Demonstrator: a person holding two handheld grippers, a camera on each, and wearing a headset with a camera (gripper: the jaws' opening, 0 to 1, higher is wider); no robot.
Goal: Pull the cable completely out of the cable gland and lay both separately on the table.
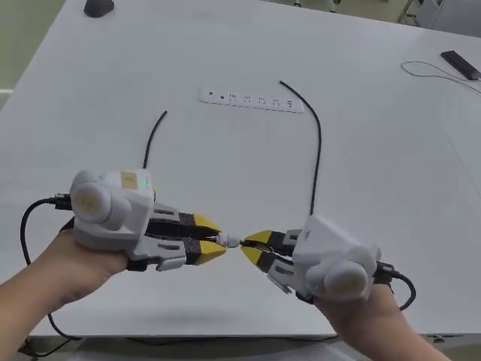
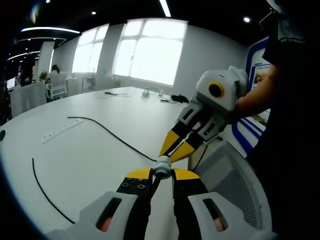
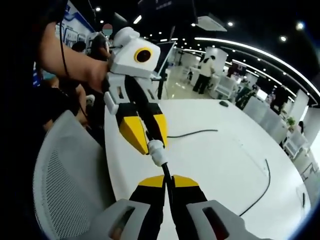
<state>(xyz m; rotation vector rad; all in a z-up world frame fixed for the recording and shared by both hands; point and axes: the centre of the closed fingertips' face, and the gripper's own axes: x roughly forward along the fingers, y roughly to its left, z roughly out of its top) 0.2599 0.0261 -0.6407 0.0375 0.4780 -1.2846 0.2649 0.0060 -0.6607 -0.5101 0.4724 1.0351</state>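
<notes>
A small white cable gland (image 1: pixel 231 241) hangs just above the table's near edge, between the two grippers. My left gripper (image 1: pixel 220 241) is shut on it from the left; in the left gripper view the gland (image 2: pixel 162 166) sits at my yellow jaw tips. My right gripper (image 1: pixel 246 247) faces it from the right, shut on the black cable (image 3: pixel 167 175) right behind the gland (image 3: pixel 156 151). One long stretch of the cable (image 1: pixel 319 150) curves over the white table (image 1: pixel 225 165), and another black stretch (image 1: pixel 154 138) lies at the left.
A white power strip (image 1: pixel 252 100) lies across the table's middle, far side. A dark object (image 1: pixel 98 7) sits at the far left corner, and a black device (image 1: pixel 460 64) with a thin wire at the far right. A grey mesh chair (image 3: pixel 65 190) stands by the near edge.
</notes>
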